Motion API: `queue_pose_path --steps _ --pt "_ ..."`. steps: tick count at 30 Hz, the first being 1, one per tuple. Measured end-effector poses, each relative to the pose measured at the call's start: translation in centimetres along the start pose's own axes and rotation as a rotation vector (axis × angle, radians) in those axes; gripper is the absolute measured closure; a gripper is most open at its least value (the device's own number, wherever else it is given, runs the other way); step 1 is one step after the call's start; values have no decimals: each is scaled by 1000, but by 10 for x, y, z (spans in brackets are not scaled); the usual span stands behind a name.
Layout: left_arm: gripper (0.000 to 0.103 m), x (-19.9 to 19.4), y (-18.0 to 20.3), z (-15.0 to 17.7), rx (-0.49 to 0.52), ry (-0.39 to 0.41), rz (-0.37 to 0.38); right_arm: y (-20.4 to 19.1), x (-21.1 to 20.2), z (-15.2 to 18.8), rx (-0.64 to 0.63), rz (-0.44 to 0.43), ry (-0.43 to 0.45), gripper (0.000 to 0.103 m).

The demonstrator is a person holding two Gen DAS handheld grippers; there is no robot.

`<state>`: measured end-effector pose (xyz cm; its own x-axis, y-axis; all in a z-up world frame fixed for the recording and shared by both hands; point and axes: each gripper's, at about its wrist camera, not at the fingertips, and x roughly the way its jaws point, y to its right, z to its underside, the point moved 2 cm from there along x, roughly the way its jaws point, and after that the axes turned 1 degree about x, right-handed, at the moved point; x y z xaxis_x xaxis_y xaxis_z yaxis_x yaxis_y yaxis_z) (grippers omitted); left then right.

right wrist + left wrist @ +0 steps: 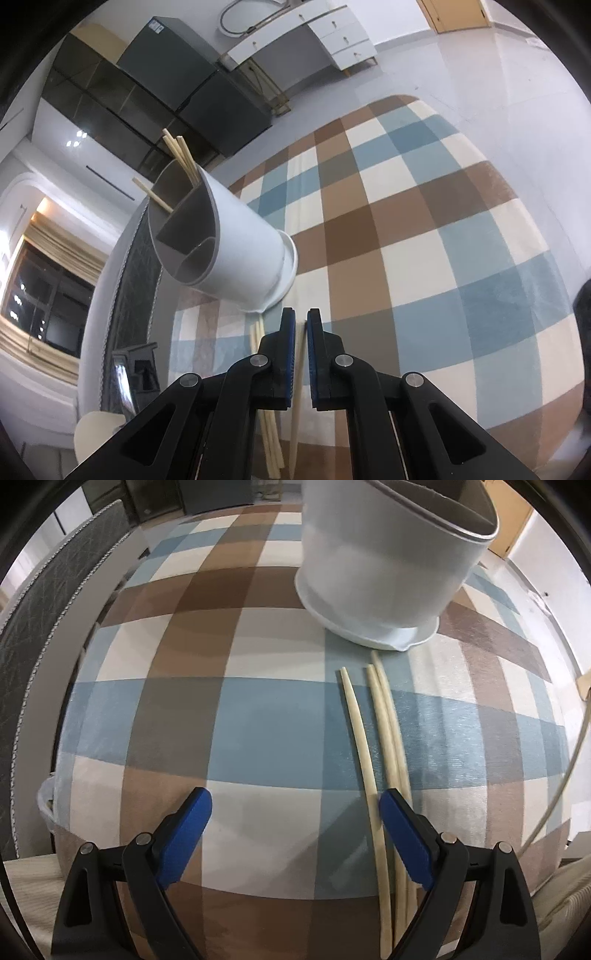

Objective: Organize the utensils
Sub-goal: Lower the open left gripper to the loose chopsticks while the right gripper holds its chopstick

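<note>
Checkered blue, brown and cream tablecloth [236, 716] covers the table, and past the fingers stands a white utensil holder [388, 572] with grey dividers, a few chopsticks already poking out of its far compartment [181, 157]. The left gripper [295, 830] hangs over the cloth with its blue-padded jaws spread wide and nothing in them, and three loose chopsticks [384, 731] lie right by its right finger, running from there up toward the holder's base. The right gripper [301, 347] has its jaws almost pressed together; one chopstick shows through the thin gap, but honestly I can't tell if it's pinched or just lying on the cloth underneath.
</note>
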<state>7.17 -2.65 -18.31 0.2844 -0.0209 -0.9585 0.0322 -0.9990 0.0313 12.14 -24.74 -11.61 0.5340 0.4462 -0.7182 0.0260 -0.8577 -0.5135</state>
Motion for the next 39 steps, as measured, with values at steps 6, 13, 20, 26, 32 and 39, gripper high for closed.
queue_pose_path --steps 6,13,20,26,32,39 --pt "13 0 -1 1 -6 4 -13 -6 -3 1 -31 -5 19 97" --pt "21 2 2 -13 -16 13 -11 -3 -7 0 -21 -13 33 97" --pt "43 4 13 -39 26 14 0 3 -7 -1 -1 -13 29 97" --pt "88 5 27 -60 -3 50 10 9 -8 -3 10 -4 31 97" --pt "103 -5 25 -58 4 98 100 12 -7 -4 7 16 37 97" --pt "103 -73 21 -45 21 303 176 -23 -24 4 -156 24 125 97"
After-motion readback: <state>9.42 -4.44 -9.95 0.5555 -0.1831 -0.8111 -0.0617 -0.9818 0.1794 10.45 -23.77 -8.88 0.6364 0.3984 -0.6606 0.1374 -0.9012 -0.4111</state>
